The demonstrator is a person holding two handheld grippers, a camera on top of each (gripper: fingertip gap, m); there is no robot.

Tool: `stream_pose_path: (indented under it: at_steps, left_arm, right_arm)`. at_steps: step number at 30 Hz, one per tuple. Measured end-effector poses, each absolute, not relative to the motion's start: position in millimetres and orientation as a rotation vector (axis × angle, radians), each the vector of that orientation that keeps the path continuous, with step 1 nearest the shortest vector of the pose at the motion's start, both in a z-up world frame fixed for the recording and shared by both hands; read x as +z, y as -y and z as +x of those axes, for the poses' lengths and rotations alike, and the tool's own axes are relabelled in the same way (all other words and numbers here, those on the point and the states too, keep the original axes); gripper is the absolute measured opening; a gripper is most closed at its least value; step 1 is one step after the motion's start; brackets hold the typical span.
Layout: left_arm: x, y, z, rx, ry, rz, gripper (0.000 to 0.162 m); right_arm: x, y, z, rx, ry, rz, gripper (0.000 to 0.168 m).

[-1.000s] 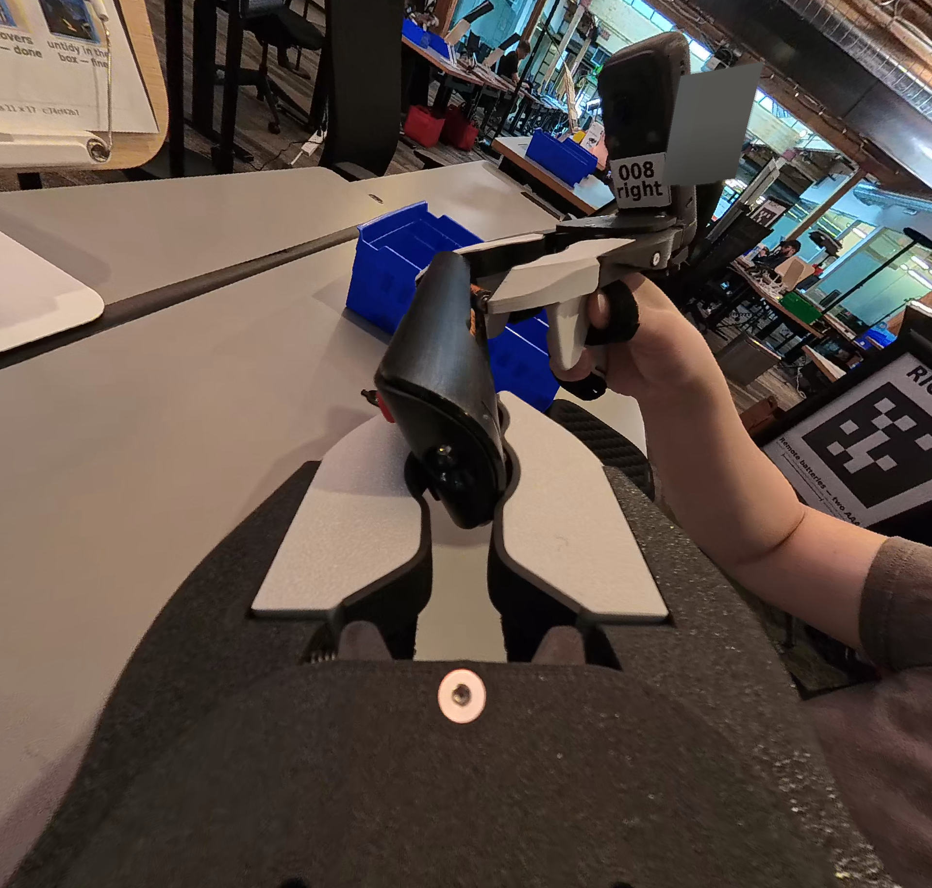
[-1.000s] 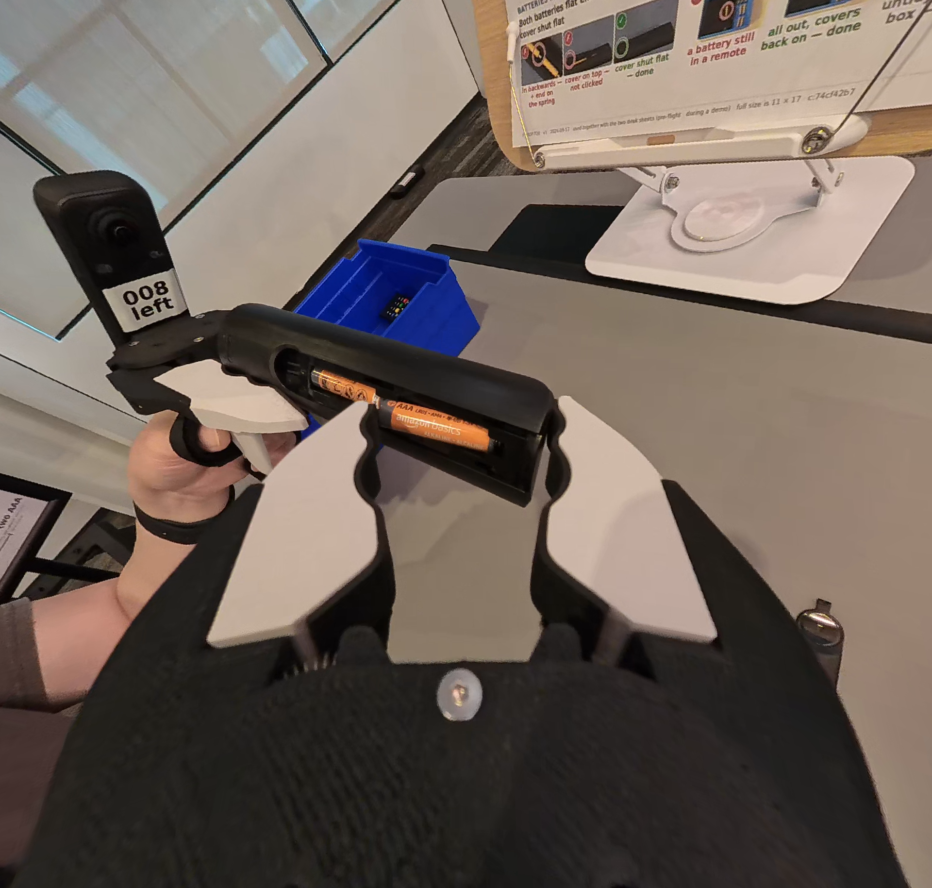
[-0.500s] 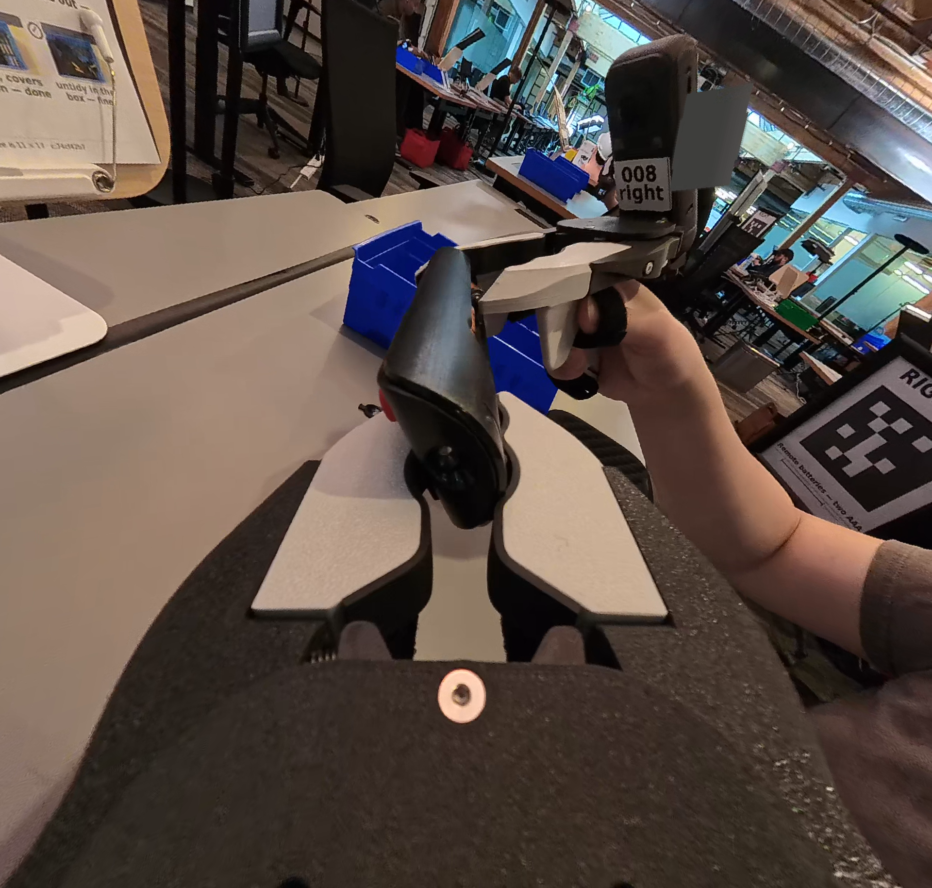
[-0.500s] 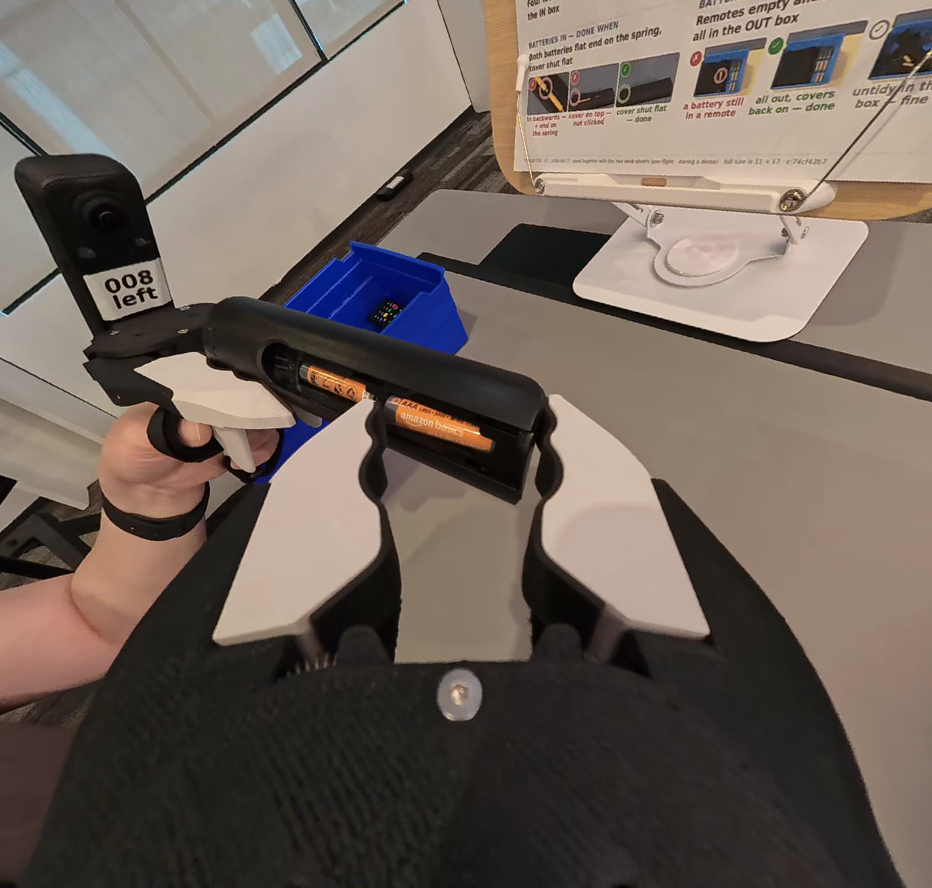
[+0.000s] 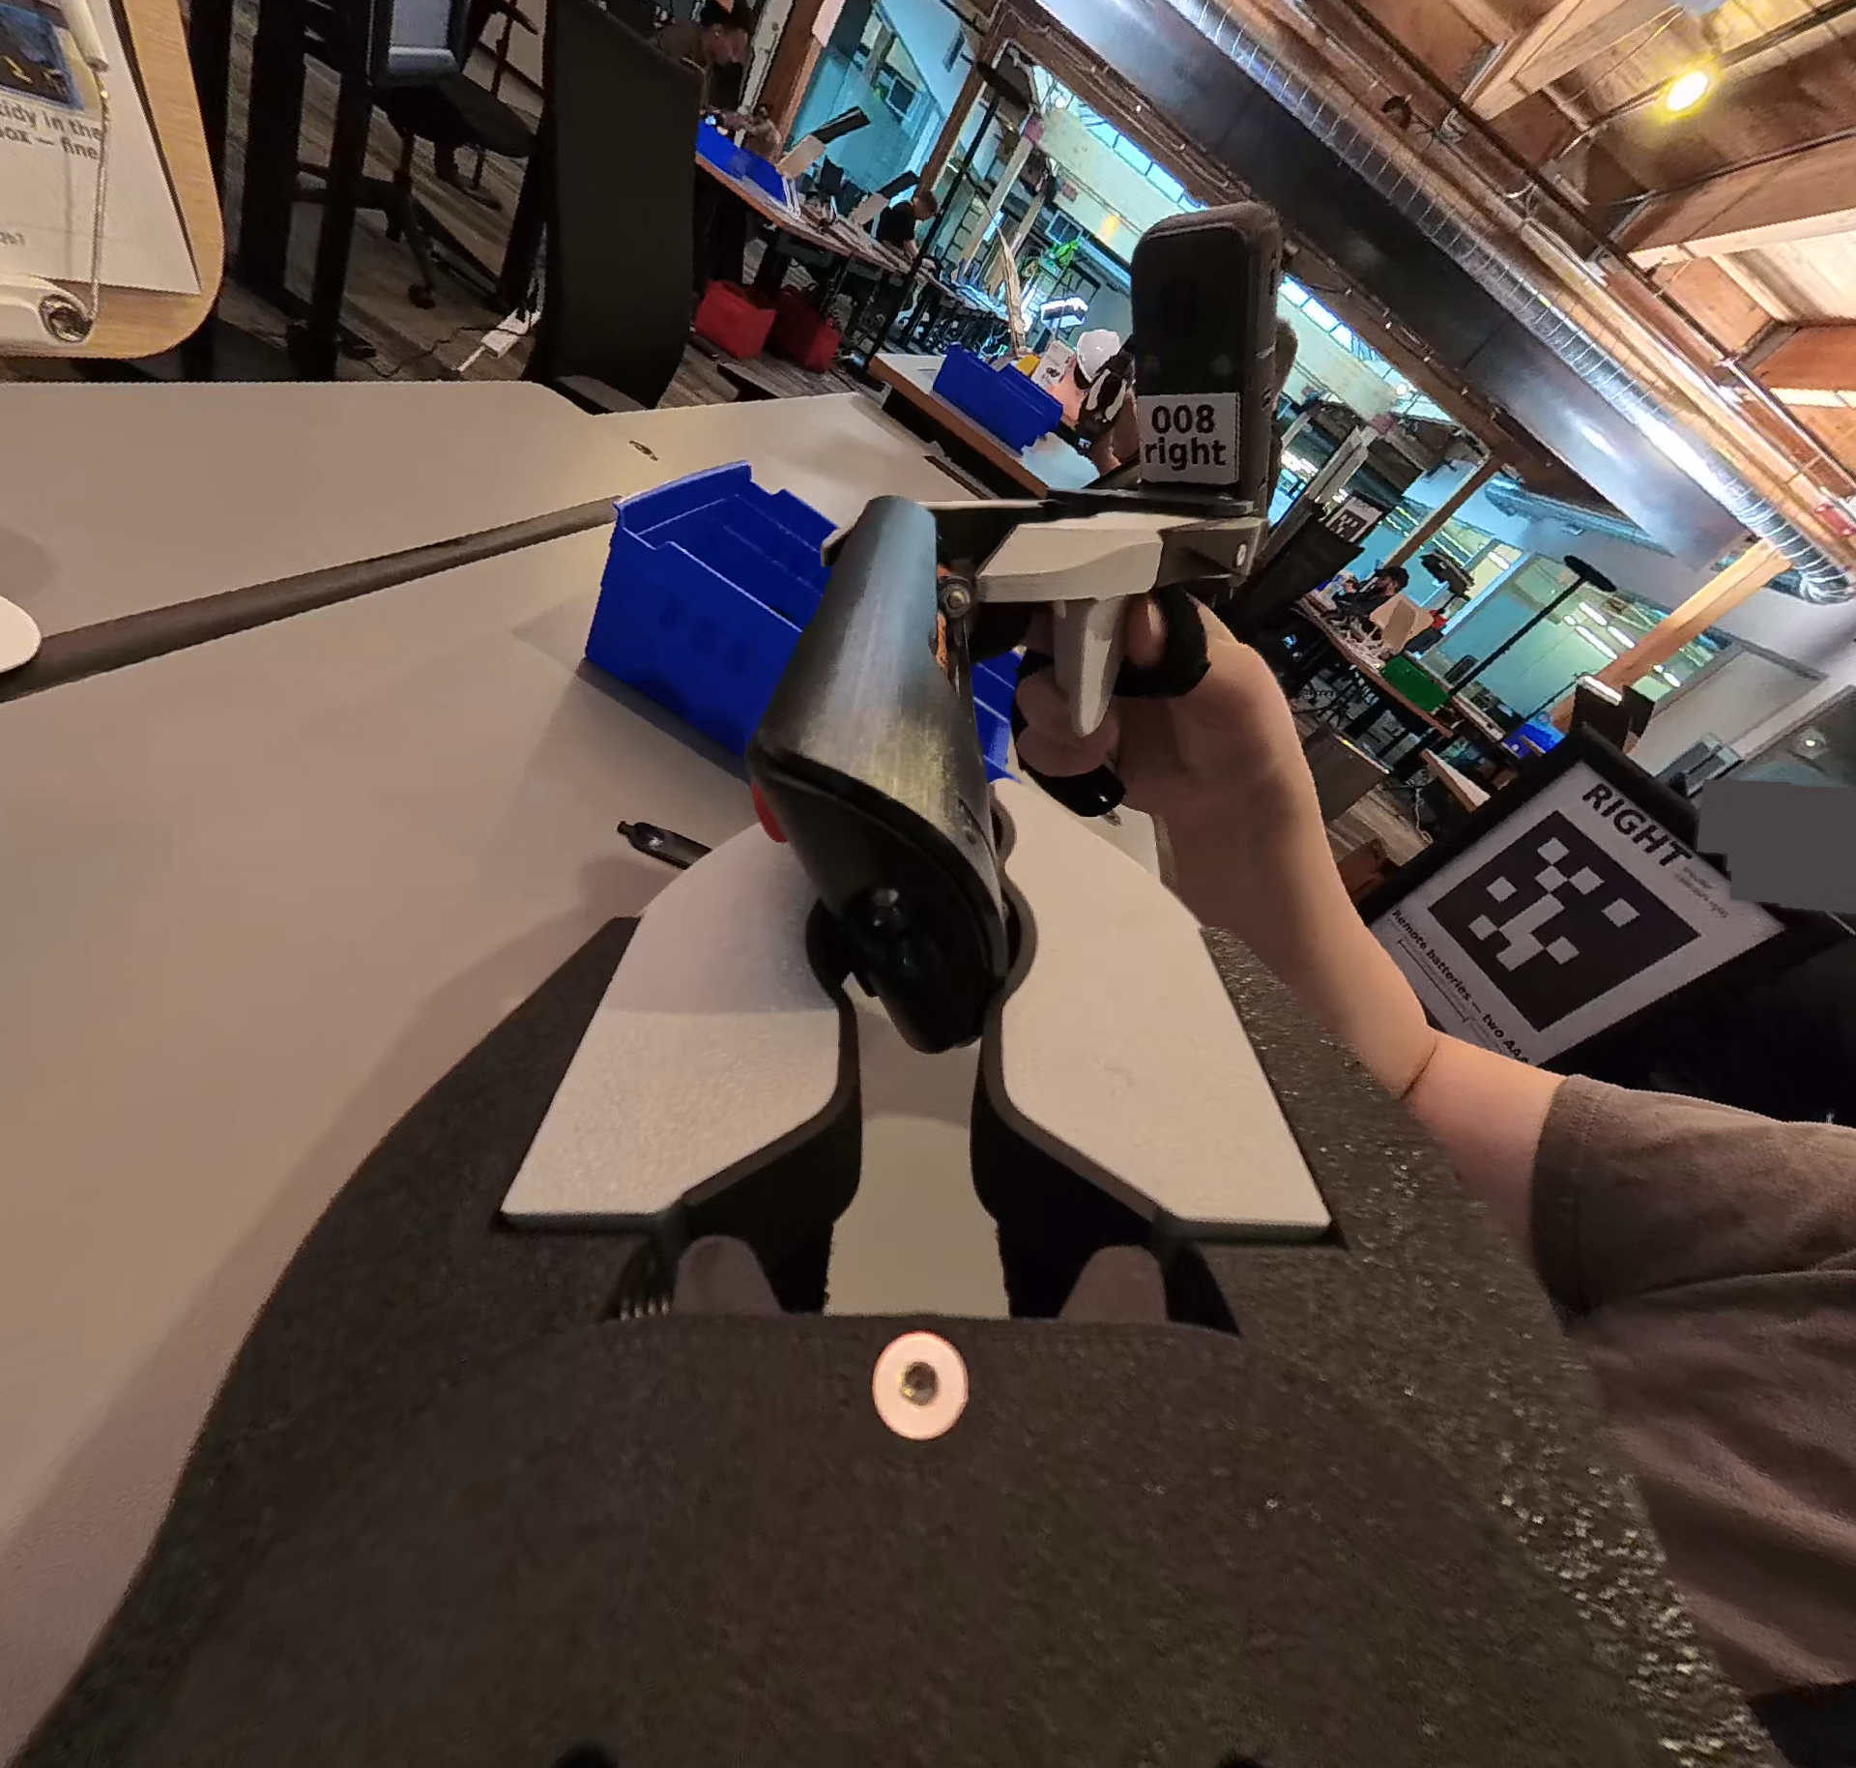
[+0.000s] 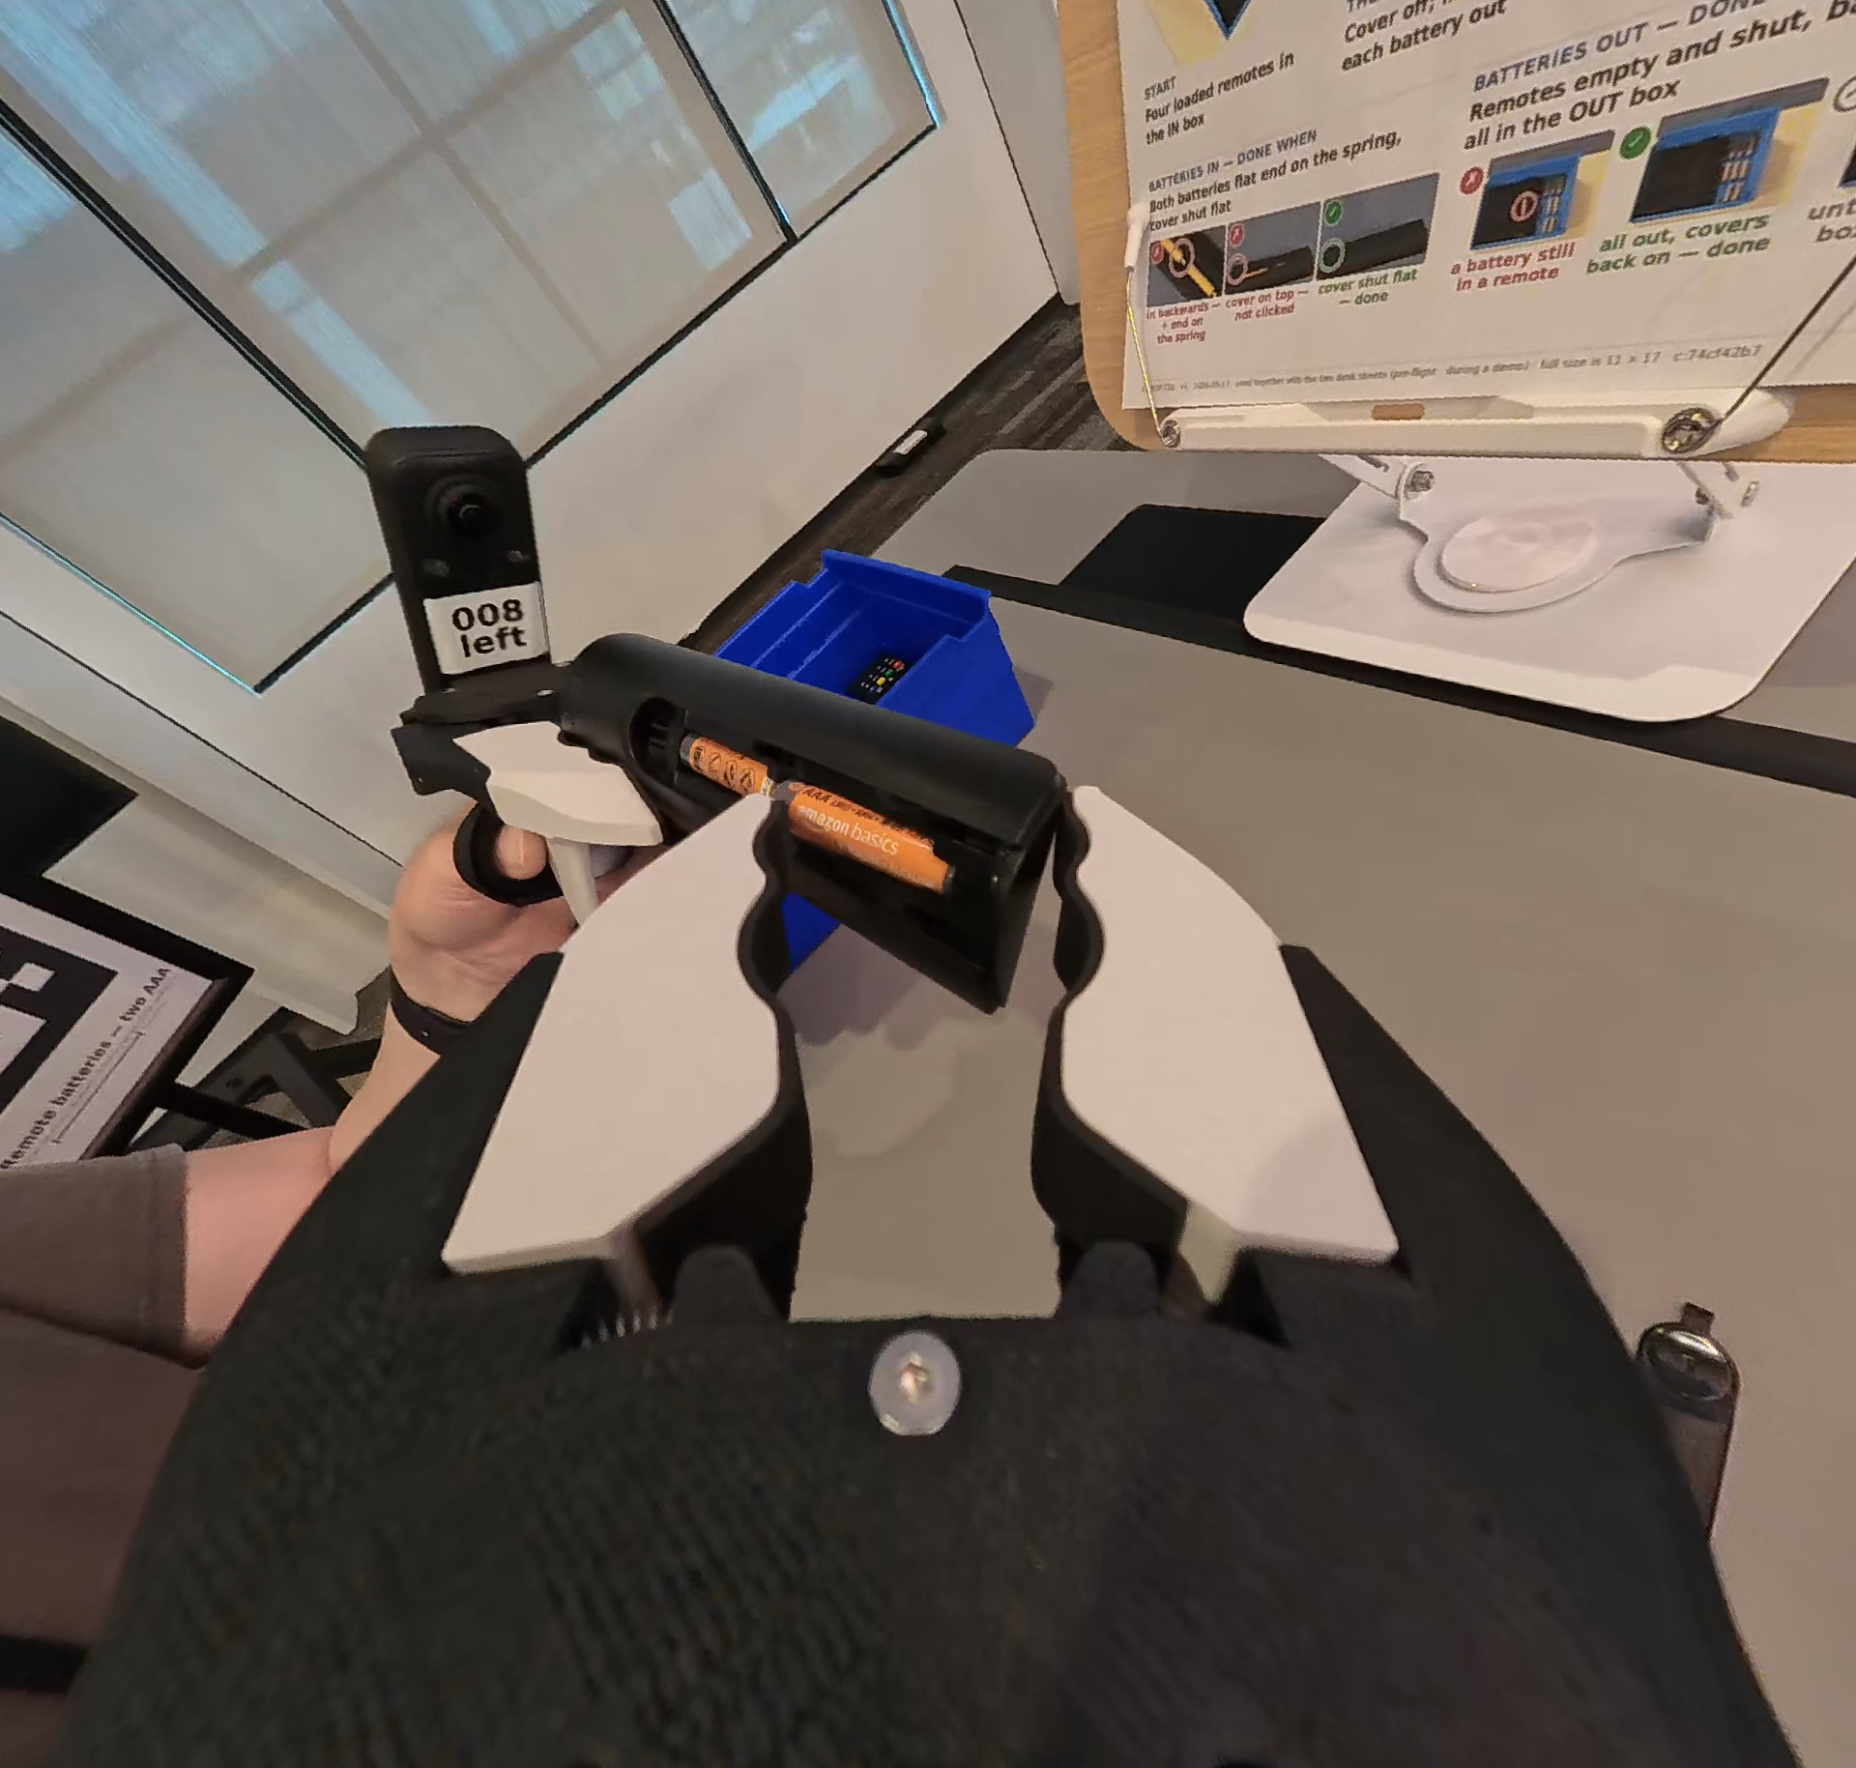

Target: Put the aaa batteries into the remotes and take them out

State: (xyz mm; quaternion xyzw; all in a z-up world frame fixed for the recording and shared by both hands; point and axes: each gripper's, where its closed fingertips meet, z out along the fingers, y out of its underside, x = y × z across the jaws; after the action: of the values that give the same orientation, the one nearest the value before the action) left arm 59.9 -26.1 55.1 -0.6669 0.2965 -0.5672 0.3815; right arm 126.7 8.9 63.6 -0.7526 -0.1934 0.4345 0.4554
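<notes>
My left gripper (image 5: 904,916) is shut on one end of a black remote (image 5: 874,715) and holds it above the grey table (image 5: 301,816). In the right wrist view the remote (image 6: 904,746) lies crosswise with its cover off. Two orange AAA batteries (image 6: 864,841) sit in the open compartment. My right gripper (image 6: 909,846) is open, with its fingers on either side of the remote's battery end; I cannot tell if they touch it. The right gripper also shows in the left wrist view (image 5: 944,605), and the left gripper in the right wrist view (image 6: 603,796).
A blue bin (image 5: 703,605) stands behind the remote. Another blue bin (image 6: 904,635) holds a remote (image 6: 882,675). A small dark piece (image 5: 653,841) lies on the table. An instruction board (image 6: 1506,163) stands on a white base (image 6: 1557,595). A marker sign (image 5: 1567,916) is at the right.
Both grippers and the remote have shifted and tilted a little together. The right gripper's fingers have come slightly closer together around the battery end. The left grip has not changed.
</notes>
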Motion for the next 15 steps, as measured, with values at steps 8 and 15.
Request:
stream_pose_path:
  at_steps: [8,15]
  left_arm:
    - [60.5,30.4,61.7,-1.402,-0.789,-1.663,0.021]
    - [67.0,35.9,63.0,-1.502,-0.791,-1.62,0.021]
  right_arm:
    - [66.6,-7.6,129.9,0.951,0.532,-1.869,0.045]
    - [80.3,1.5,131.5,1.051,0.535,-1.8,0.043]
